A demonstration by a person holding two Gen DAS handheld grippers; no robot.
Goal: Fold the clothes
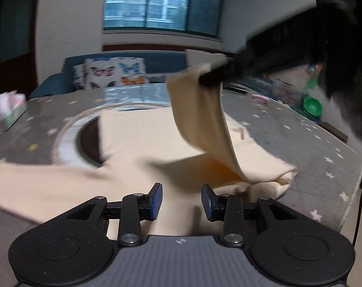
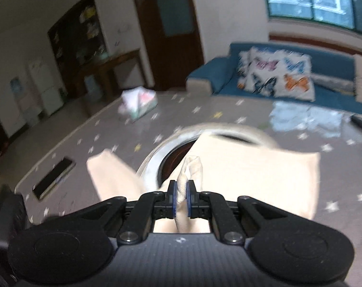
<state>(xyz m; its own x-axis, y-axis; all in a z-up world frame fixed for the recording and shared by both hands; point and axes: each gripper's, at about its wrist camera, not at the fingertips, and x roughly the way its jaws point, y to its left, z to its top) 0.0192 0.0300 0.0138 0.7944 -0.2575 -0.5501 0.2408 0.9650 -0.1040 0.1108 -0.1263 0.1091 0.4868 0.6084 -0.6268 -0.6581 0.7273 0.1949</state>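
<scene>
Our right tool [image 2: 181,197] pinches a sleeve [image 1: 204,124] of the cream garment [image 1: 137,143] and holds it lifted above the table [image 1: 300,143]. The sleeve hangs as a long strip, sloping down toward its shoulder at the right. Our left tool [image 1: 181,199] is spread apart, just over the near edge, holding nothing. The garment lies flat across the table, its long axis left to right.

Dim indoor light; the window [image 1: 160,2] glows cool blue and mirrors a ceiling lamp. Motion blur smears everything beyond it, fisheye bending its frame; below it the cloth [image 1: 157,138] carries a soft shadow.
</scene>
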